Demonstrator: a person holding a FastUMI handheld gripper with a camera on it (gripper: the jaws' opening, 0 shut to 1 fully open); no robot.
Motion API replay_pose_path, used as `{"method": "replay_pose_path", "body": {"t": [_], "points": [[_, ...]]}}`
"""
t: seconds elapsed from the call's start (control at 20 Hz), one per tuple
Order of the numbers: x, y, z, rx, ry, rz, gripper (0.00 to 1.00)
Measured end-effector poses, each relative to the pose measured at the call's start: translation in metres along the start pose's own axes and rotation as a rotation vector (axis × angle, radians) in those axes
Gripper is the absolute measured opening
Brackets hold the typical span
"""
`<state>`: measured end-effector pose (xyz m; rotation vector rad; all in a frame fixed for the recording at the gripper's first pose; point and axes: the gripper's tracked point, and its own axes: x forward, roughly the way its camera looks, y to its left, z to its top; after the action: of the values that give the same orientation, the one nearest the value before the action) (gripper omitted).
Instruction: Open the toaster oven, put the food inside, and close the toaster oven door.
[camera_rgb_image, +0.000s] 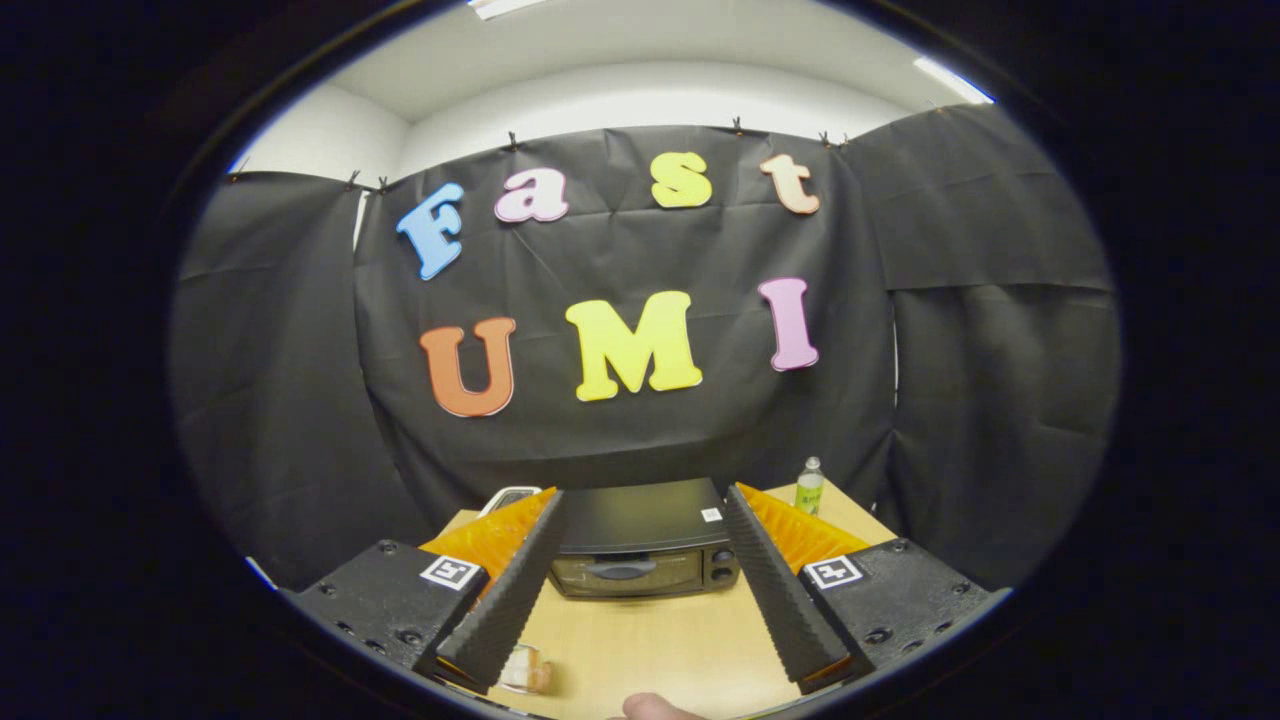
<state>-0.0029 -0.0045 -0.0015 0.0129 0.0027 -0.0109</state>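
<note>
A dark toaster oven (640, 548) stands on the wooden table (660, 650), beyond my fingers and framed between them. Its glass door with a horizontal handle (620, 570) is closed, and two knobs (722, 565) sit at the door's right. My gripper (642, 498) is open and held well above the table, with nothing between its fingers. A small pale food item in clear wrap (524, 672) lies on the table close to me, just beside the left finger's base. Part of a hand (655, 708) shows at the near edge.
A small clear bottle with a green label (809, 486) stands at the table's back right, past the right finger. A pale object (510, 496) peeks out behind the left finger, beside the oven. Black cloth walls enclose the table on three sides.
</note>
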Motion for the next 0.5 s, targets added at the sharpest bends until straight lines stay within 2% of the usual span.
{"method": "replay_pose_path", "body": {"t": [0.5], "points": [[0.0026,-0.0025,0.0005,0.002,-0.005,-0.005,1.00]]}}
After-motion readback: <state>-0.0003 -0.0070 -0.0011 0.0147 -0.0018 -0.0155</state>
